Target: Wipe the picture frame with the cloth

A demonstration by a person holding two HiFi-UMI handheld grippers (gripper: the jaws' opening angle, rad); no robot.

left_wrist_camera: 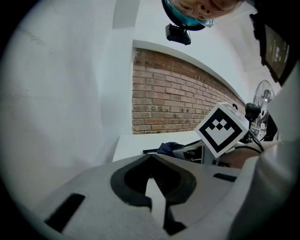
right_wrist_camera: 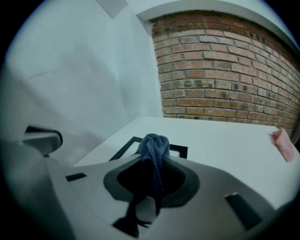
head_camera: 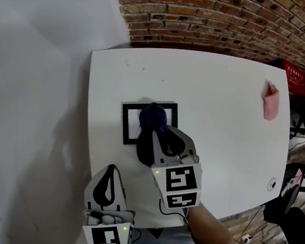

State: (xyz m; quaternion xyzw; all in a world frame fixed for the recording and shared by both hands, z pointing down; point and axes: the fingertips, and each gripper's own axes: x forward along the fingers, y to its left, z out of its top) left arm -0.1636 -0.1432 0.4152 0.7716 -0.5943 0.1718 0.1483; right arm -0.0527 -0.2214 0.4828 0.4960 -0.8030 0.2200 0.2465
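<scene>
1. Brightly and evenly lit from overhead in the head view; sharp across the white table [head_camera: 224,128].
2. Softly shadowed in grey on the white wall [head_camera: 40,132] to its left.
3. Heavily bent by fisheye, with black corners, in both gripper views.
4. Blurred up close on the left gripper [left_wrist_camera: 151,155] and right gripper [right_wrist_camera: 153,158]; clearer and cool-tinted on the brick wall [right_wrist_camera: 225,70].

**Right gripper clamped, left gripper idle**

The right grey-and-black two-jaw gripper [head_camera: 157,129] reaches forward, its jaws pinched on a bunched dark blue cloth [head_camera: 154,118], with a bare forearm [head_camera: 210,232] behind it. The left grey-and-black gripper [head_camera: 112,168] sits nearer the body, jaws together and empty.
</scene>
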